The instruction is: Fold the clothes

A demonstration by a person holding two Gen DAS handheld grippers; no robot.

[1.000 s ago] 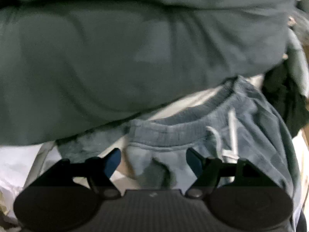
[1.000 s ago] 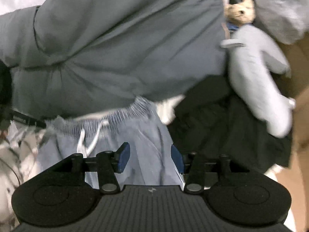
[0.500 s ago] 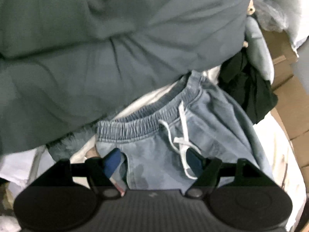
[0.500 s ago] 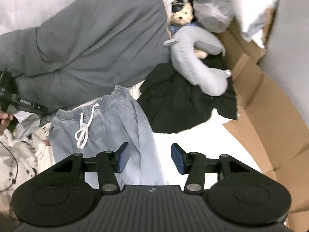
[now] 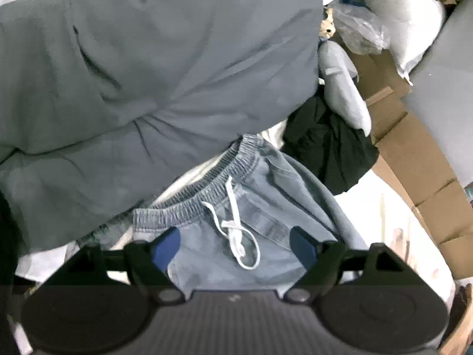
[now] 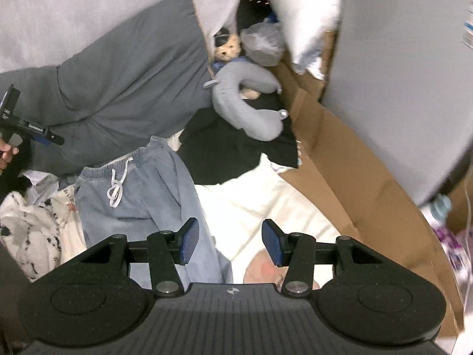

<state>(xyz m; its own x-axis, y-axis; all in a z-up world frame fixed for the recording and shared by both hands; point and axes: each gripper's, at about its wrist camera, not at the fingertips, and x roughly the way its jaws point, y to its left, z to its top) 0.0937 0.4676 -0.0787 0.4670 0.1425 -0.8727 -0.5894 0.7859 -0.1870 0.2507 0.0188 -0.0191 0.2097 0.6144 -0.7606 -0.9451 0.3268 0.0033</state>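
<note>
the left tool (image 5: 233, 242) hangs above the blue drawstring sweatpants (image 5: 251, 207), its jaws opening with nothing clamped between them; a second ago they stood narrower and close over the waistband, and now much more of the pants shows, the white drawstring (image 5: 236, 230) lying in a loop. the right tool (image 6: 227, 241) has its jaws apart and empty, as before, but where it looked at the pants up close, it now sits over a white sheet (image 6: 266, 207) beside the pant leg (image 6: 142, 195). beyond the waistband lies the large grey garment (image 6: 127, 88), covering less of the view than earlier. right of it a black garment (image 6: 230, 151) carries a grey neck pillow (image 6: 248, 103), with a plush toy (image 6: 229, 48) and cardboard (image 6: 340, 153) newly in sight.
</note>
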